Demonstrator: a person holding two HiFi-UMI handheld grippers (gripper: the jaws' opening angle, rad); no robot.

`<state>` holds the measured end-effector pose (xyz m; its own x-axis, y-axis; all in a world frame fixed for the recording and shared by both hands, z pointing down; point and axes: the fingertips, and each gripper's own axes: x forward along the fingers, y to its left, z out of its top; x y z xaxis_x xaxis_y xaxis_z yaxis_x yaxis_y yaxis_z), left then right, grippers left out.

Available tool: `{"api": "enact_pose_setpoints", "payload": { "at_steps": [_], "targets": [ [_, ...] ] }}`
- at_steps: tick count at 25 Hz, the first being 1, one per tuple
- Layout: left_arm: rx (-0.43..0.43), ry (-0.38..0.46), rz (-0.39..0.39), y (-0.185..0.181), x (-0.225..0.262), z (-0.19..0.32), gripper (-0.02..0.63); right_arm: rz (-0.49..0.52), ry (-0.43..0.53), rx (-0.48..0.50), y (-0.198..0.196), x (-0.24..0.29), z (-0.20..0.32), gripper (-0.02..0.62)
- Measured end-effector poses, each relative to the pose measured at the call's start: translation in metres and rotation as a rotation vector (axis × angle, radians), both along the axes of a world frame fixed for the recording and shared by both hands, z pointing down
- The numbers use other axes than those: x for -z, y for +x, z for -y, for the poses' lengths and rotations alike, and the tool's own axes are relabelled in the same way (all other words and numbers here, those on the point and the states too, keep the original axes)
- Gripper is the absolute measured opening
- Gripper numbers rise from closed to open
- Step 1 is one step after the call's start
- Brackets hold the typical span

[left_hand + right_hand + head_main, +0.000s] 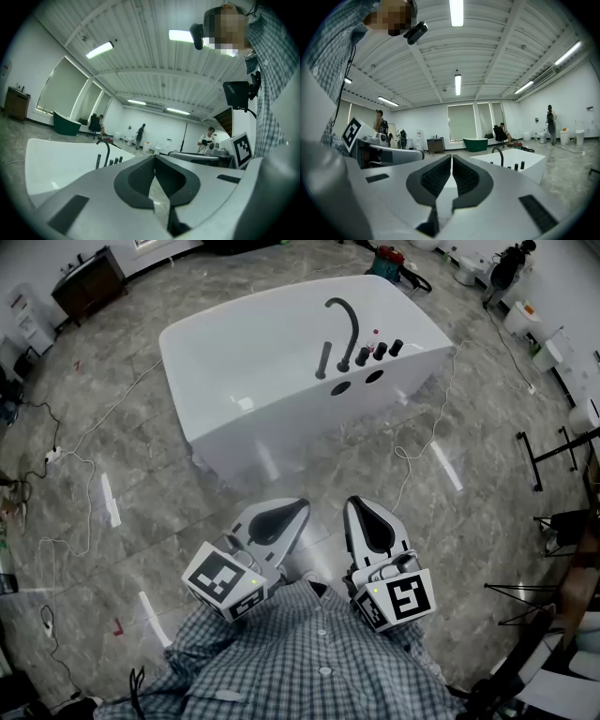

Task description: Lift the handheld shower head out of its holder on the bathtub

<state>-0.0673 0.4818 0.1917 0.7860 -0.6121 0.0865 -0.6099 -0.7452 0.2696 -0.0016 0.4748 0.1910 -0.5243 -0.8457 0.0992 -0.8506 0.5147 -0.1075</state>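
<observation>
The white bathtub point(253, 362) stands on the marble floor ahead of me. On its near rim a black curved faucet point(347, 324) rises. The handheld shower head point(323, 360) stands upright as a black stick in its holder just left of the faucet, and three black knobs point(379, 351) sit to the right. My left gripper point(301, 506) and right gripper point(354, 503) hang side by side close to my chest, well short of the tub, both shut on nothing. In the left gripper view the tub point(56, 164) and shower head point(98, 161) lie far ahead past the shut left gripper point(154, 157).
White cables point(84, 474) trail over the floor left of the tub, another cable point(427, 442) to its right. A dark cabinet point(89, 282) stands at the back left and black stands point(553, 451) at the right. People and a green tub point(476, 144) are far off.
</observation>
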Motion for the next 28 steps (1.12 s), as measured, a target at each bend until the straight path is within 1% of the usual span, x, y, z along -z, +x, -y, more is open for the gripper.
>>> {"api": "enact_pose_setpoints", "payload": {
  "at_steps": [6,10,19,23,28],
  "targets": [
    [-0.002,0.011,0.008,0.014,0.001,0.002,0.011,-0.008,0.005,0.006,0.011,-0.002,0.001,0.025],
    [0.001,0.023,0.018,0.025,0.005,0.0,0.011,0.006,0.01,0.012,0.02,0.001,0.0,0.025],
    [0.026,0.03,0.029,0.055,0.007,-0.008,0.011,0.025,0.021,0.022,0.054,0.002,-0.004,0.025],
    [0.022,0.032,0.014,0.071,0.006,-0.009,0.011,0.019,0.029,0.024,0.068,0.0,-0.004,0.025],
    [0.012,0.05,0.019,0.084,0.005,0.001,0.011,0.017,0.032,0.008,0.083,-0.002,0.005,0.025]
  ]
}}
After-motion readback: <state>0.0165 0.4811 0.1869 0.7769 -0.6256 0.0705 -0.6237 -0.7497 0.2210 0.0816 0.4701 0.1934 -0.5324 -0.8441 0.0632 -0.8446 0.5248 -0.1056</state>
